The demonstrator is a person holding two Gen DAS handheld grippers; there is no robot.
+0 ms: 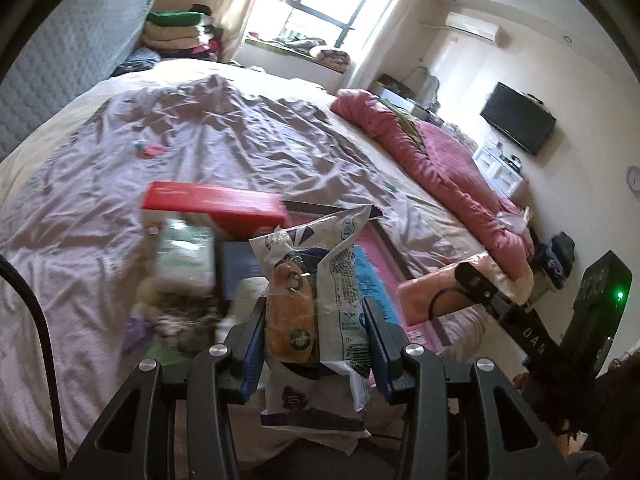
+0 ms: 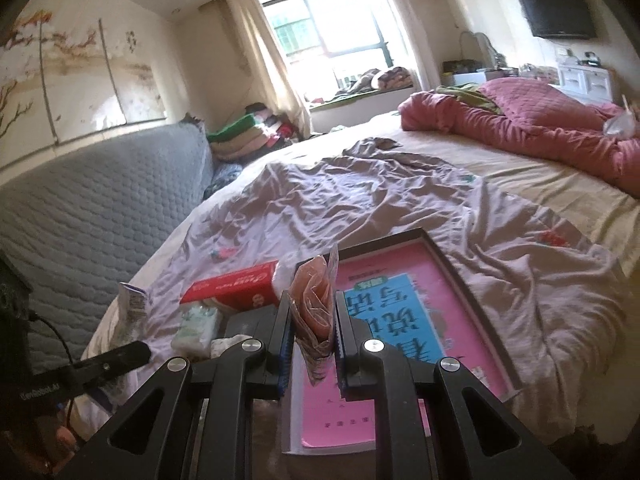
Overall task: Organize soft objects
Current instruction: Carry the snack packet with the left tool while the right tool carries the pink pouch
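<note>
Above a rumpled bed (image 2: 360,184), the left gripper (image 1: 316,320) pinches a crinkled white plastic packet (image 1: 320,264), its contents hard to make out. The right gripper (image 2: 314,328) clamps tight on a folded pink pouch (image 2: 314,300), partly hiding a pink book (image 2: 400,300).

Motion-blurred tissue pack (image 1: 185,254)

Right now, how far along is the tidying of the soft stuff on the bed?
Nothing looks sorted yet. In hand: the left gripper is shut on a crinkled plastic bag, and the right gripper on a folded pink packet. Left on the sheet: a tissue pack, beside the red box and the pink book.
</note>
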